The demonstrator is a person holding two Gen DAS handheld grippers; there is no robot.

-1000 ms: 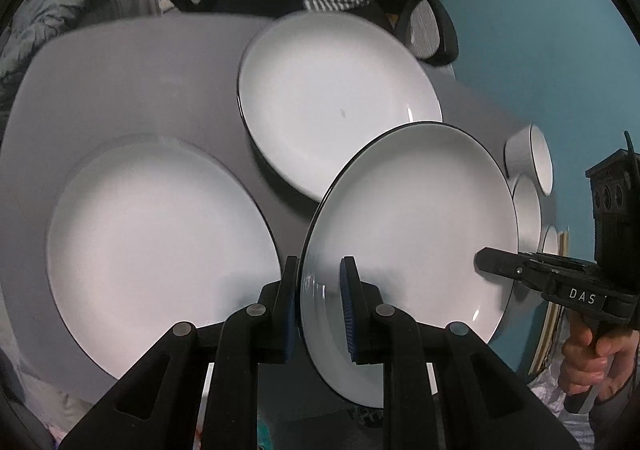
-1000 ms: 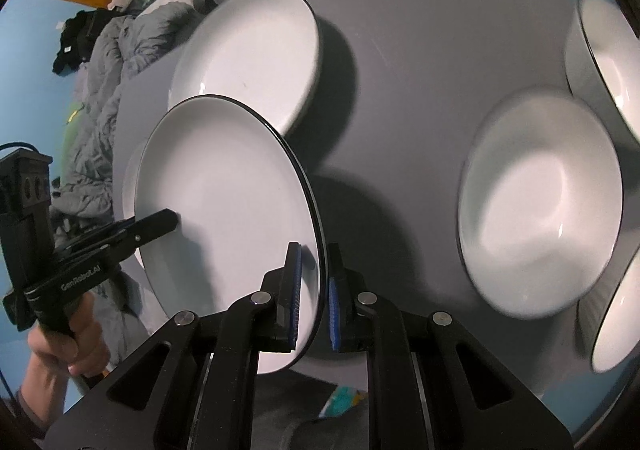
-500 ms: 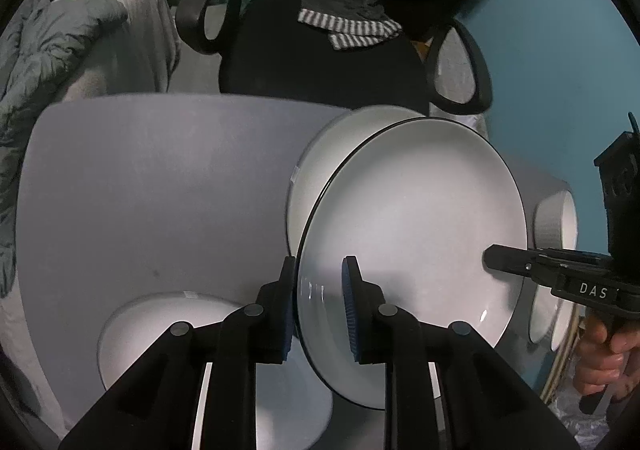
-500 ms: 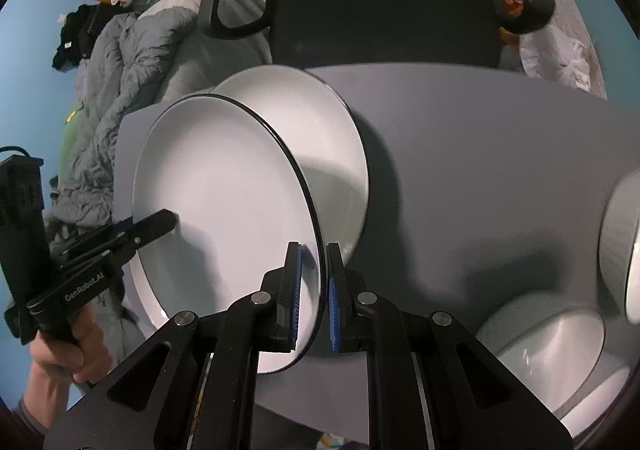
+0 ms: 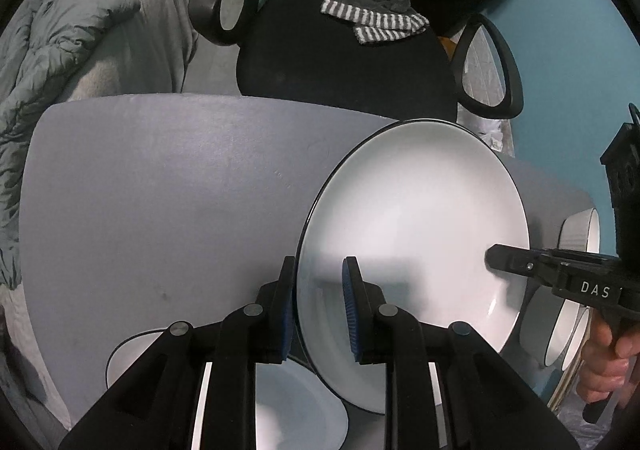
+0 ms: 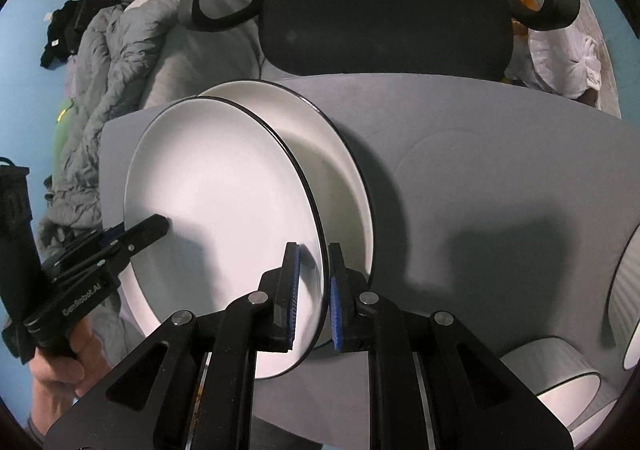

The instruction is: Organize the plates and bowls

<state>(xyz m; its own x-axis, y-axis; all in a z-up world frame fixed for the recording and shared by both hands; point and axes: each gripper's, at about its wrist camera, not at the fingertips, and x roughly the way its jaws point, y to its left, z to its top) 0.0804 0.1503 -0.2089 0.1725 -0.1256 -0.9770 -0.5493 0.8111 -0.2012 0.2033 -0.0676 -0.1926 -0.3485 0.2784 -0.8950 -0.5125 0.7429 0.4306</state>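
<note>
Both grippers hold one white, black-rimmed plate (image 5: 412, 234) (image 6: 224, 210) by opposite edges. My left gripper (image 5: 316, 270) is shut on its left rim, and its tip shows in the right wrist view as the left gripper (image 6: 160, 224). My right gripper (image 6: 312, 254) is shut on the right rim; the right gripper (image 5: 496, 256) reaches in from the right. The held plate tilts just above a second plate (image 6: 344, 170) lying on the grey table (image 5: 160, 190), near its far edge. A third plate (image 5: 280, 390) lies under my left fingers.
White bowls (image 6: 560, 374) (image 5: 580, 238) stand at the table's right end. A black office chair (image 5: 340, 62) with a striped cloth sits right behind the table's far edge. Grey bedding (image 5: 60, 50) lies beyond the left side. A hand (image 5: 604, 366) grips the right handle.
Both grippers carried the plate toward the far side of the table; it now hangs over the far plate and hides it in the left wrist view. The bowls slid toward the right edge of the frames.
</note>
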